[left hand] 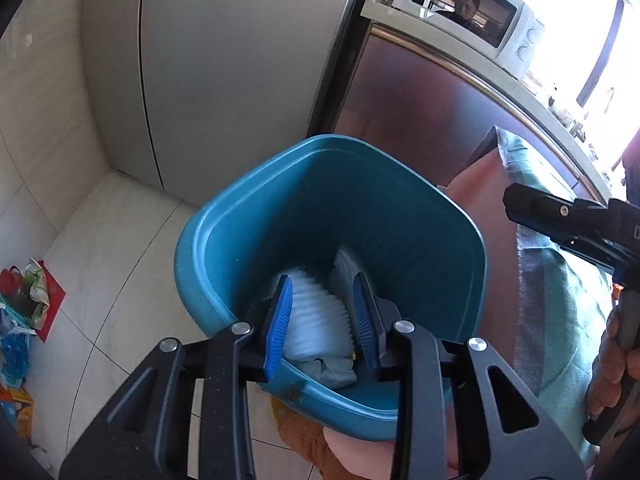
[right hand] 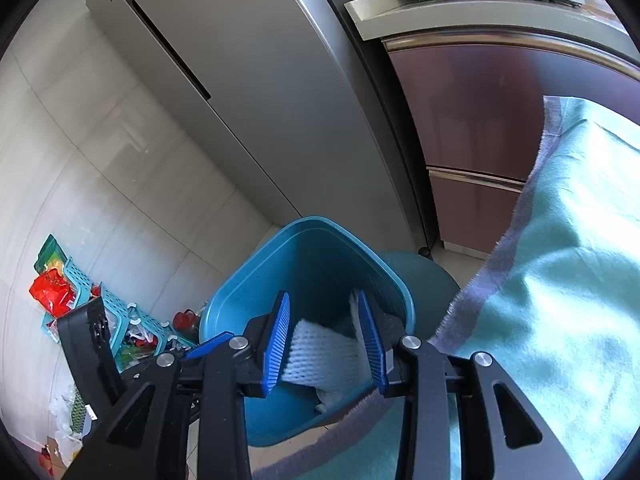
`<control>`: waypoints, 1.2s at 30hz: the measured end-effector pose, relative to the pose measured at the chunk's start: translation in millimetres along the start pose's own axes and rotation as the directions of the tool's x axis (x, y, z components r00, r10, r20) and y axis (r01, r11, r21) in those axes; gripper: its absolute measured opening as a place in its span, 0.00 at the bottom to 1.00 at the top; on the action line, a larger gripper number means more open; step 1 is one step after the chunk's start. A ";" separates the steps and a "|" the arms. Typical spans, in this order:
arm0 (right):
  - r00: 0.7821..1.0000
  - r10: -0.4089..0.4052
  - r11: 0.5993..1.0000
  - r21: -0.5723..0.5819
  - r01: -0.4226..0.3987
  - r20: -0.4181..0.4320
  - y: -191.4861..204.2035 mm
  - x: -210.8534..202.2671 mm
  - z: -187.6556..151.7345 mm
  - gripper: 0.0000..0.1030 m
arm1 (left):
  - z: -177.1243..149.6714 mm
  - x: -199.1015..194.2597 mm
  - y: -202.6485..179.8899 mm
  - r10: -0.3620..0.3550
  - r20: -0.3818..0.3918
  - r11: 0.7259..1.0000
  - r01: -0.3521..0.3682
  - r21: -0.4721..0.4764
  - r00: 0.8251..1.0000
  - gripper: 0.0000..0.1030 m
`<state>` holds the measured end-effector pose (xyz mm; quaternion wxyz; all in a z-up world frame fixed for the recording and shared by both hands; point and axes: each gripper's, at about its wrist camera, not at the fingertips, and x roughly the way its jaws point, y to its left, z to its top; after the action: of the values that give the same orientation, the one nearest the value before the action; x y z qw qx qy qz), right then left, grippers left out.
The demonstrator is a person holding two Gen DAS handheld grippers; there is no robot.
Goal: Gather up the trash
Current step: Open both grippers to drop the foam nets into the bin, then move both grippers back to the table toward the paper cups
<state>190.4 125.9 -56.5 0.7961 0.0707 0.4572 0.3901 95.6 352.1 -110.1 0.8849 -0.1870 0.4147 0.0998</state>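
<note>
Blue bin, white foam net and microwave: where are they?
blue bin [left hand: 248, 216]: left wrist view, on its inner left wall.
white foam net [left hand: 316, 320]: left wrist view, on its ribbed middle.
microwave [left hand: 524, 40]: left wrist view, on its white knob panel.

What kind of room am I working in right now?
Most likely a home kitchen. A microwave sits on a countertop above reddish cabinet fronts, a tall grey fridge stands beside them, and the floor is pale tile.
</note>
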 end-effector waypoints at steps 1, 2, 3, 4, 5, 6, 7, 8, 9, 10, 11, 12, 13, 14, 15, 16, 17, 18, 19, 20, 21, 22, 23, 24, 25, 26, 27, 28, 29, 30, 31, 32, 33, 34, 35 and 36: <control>1.000 0.003 1.000 0.000 -0.003 0.005 -2.0 -2.0 0.3 0.33 | -1.9 -2.6 -3.2 0.000 0.007 1.000 0.000 0.007 1.000 0.32; 1.000 0.013 1.000 -0.002 -0.013 0.010 -2.2 -7.5 -2.0 0.34 | -3.2 -6.4 -7.6 -0.004 0.017 1.000 0.004 0.018 1.000 0.34; 1.000 0.023 1.000 -0.007 -0.023 0.016 -1.9 -14.1 -4.7 0.34 | -7.5 -14.1 -11.0 -0.006 0.027 1.000 0.006 0.029 1.000 0.35; 0.999 0.028 1.000 -0.014 -0.028 0.025 -1.7 -21.4 -6.3 0.34 | -7.9 -19.2 -17.3 -0.009 0.041 0.999 0.007 0.048 0.999 0.36; 0.999 0.032 0.999 -0.023 -0.031 0.035 -1.3 -30.3 -9.6 0.34 | -8.2 -25.5 -24.1 -0.016 0.054 0.998 0.012 0.065 0.998 0.39; 0.998 0.035 0.999 -0.035 -0.034 0.048 -1.0 -40.7 -13.0 0.34 | -9.1 -32.3 -30.6 -0.026 0.069 0.997 0.021 0.081 0.997 0.45; 0.997 0.036 0.998 -0.048 -0.033 0.063 -0.6 -51.6 -16.9 0.34 | -10.8 -39.5 -36.6 -0.036 0.083 0.995 0.028 0.095 0.996 0.50; 0.996 0.029 0.998 -0.063 -0.024 0.079 -0.5 -62.5 -21.5 0.35 | -12.8 -47.5 -44.0 -0.046 0.105 0.993 0.034 0.110 0.993 0.61; 0.995 0.019 0.997 -0.078 -0.011 0.096 -0.6 -72.8 -26.1 0.37 | -13.3 -53.8 -50.0 -0.058 0.124 0.992 0.043 0.122 0.991 0.66; 0.993 0.008 0.996 -0.092 0.003 0.119 -1.6 -85.8 -32.8 0.39 | -14.6 -59.5 -57.9 -0.077 0.138 0.989 0.058 0.136 0.987 0.66; 0.991 -0.007 0.995 -0.097 0.020 0.136 -3.8 -97.0 -38.9 0.40 | -16.9 -65.0 -68.6 -0.104 0.146 0.984 0.080 0.158 0.984 0.66; 0.989 -0.022 0.994 -0.100 0.037 0.150 -6.1 -106.0 -43.7 0.40 | -19.1 -69.2 -76.5 -0.120 0.151 0.980 0.093 0.174 0.981 0.67; 0.985 -0.037 0.993 -0.103 0.055 0.171 -9.6 -118.6 -51.4 0.40 | -21.3 -74.3 -85.9 -0.141 0.157 0.975 0.109 0.193 0.978 0.67; 0.981 -0.051 0.993 -0.098 0.071 0.188 -12.6 -129.5 -58.5 0.40 | -24.7 -78.5 -99.4 -0.169 0.161 0.966 0.132 0.221 0.972 0.67; 0.976 -0.072 0.992 -0.089 0.092 0.208 -17.6 -142.9 -67.2 0.40 | -27.4 -82.1 -111.6 -0.196 0.161 0.956 0.152 0.250 0.967 0.67; 0.971 -0.087 0.991 -0.082 0.107 0.225 -22.7 -155.2 -74.3 0.40 | -30.3 -84.5 -123.5 -0.224 0.158 0.946 0.175 0.274 0.962 0.67; 0.964 -0.106 0.990 -0.068 0.126 0.244 -28.3 -168.4 -82.5 0.41 | -33.9 -86.8 -138.2 -0.255 0.150 0.932 0.201 0.302 0.955 0.67; 0.958 -0.126 0.988 -0.055 0.145 0.259 -34.1 -180.2 -89.5 0.41 | -40.7 -91.0 -153.8 -0.284 0.141 0.916 0.225 0.332 0.948 0.67; 0.949 -0.150 0.985 -0.037 0.166 0.278 -40.4 -194.2 -98.6 0.41 | -46.8 -93.2 -165.6 -0.309 0.130 0.901 0.246 0.357 0.942 0.68; 0.941 -0.168 0.984 -0.014 0.179 0.294 -46.7 -206.8 -106.8 0.41 | -52.3 -93.5 -184.2 -0.344 0.110 0.878 0.278 0.391 0.932 0.68; 0.932 -0.187 0.981 0.014 0.193 0.309 -54.3 -219.6 -113.9 0.41 | -56.5 -93.0 -197.6 -0.366 0.095 0.861 0.298 0.412 0.926 0.68; 0.919 -0.219 0.975 0.049 0.215 0.328 -62.6 -235.0 -123.5 0.41 | -62.4 -92.2 -215.6 -0.398 0.070 0.834 0.329 0.442 0.915 0.68; 0.906 -0.246 0.969 0.079 0.233 0.345 -68.5 -248.3 -132.3 0.41 | -68.3 -90.9 -232.6 -0.424 0.045 0.809 0.355 0.468 0.905 0.67; 0.892 -0.273 0.962 0.111 0.250 0.360 -76.8 -262.7 -141.4 0.41 | -73.4 -87.9 -248.5 -0.440 0.029 0.790 0.372 0.487 0.898 0.67; 0.880 -0.298 0.954 0.137 0.265 0.370 -83.2 -273.8 -149.3 0.41 | -79.2 -86.7 -265.0 -0.460 0.008 0.766 0.392 0.510 0.888 0.67; 0.864 -0.330 0.944 0.165 0.287 0.381 -89.5 -284.8 -157.4 0.41 | -85.6 -85.4 -283.2 -0.478 -0.015 0.739 0.411 0.534 0.878 0.67; 0.846 -0.366 0.930 0.195 0.313 0.387 -96.9 -296.5 -165.6 0.41 | -91.2 -85.3 -297.8 -0.488 -0.029 0.721 0.422 0.549 0.872 0.67; 0.835 -0.387 0.920 0.219 0.325 0.391 -103.3 -305.5 -174.0 0.41 | -97.6 -83.4 -314.2 -0.503 -0.049 0.698 0.438 0.567 0.863 0.67; 0.824 -0.408 0.910 0.245 0.334 0.393 -112.6 -314.2 -180.8 0.41 | -103.8 -82.0 -329.5 -0.516 -0.071 0.675 0.456 0.580 0.854 0.67; 0.814 -0.429 0.899 0.272 0.343 0.392 -120.5 -322.4 -186.8 0.41 | -107.1 -77.6 -344.0 -0.524 -0.093 0.655 0.471 0.591 0.846 0.67; 0.805 -0.446 0.890 0.296 0.348 0.392 -128.2 -329.9 -193.1 0.41 | -116.4 -81.0 -354.3 -0.531 -0.109 0.638 0.481 0.602 0.840 0.67; 0.797 -0.459 0.881 0.315 0.353 0.392 -134.8 -336.4 -196.6 0.41 | -123.1 -79.8 -368.5 -0.533 -0.127 0.619 0.488 0.615 0.836 0.66; 0.789 -0.470 0.874 0.329 0.356 0.395 -141.2 -342.5 -199.8 0.41 | -129.0 -78.0 -381.3 -0.530 -0.142 0.605 0.490 0.628 0.836 0.66; 0.783 -0.479 0.869 0.340 0.359 0.397 -149.5 -346.4 -199.5 0.41 | -135.3 -76.5 -389.3 -0.523 -0.150 0.598 0.487 0.637 0.839 0.66; 0.776 -0.490 0.862 0.351 0.364 0.398 -155.1 -351.1 -202.1 0.41 | -138.3 -72.5 -398.1 -0.516 -0.161 0.591 0.485 0.644 0.842 0.63; 0.772 -0.498 0.857 0.359 0.370 0.395 -159.7 -353.8 -203.0 0.41 | -141.9 -68.4 -409.4 -0.505 -0.171 0.586 0.482 0.652 0.846 0.62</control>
<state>22.2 -275.7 -9.5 0.9355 0.1593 0.2989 0.1009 89.0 -80.7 -38.9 0.8898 0.0396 0.3389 -0.3031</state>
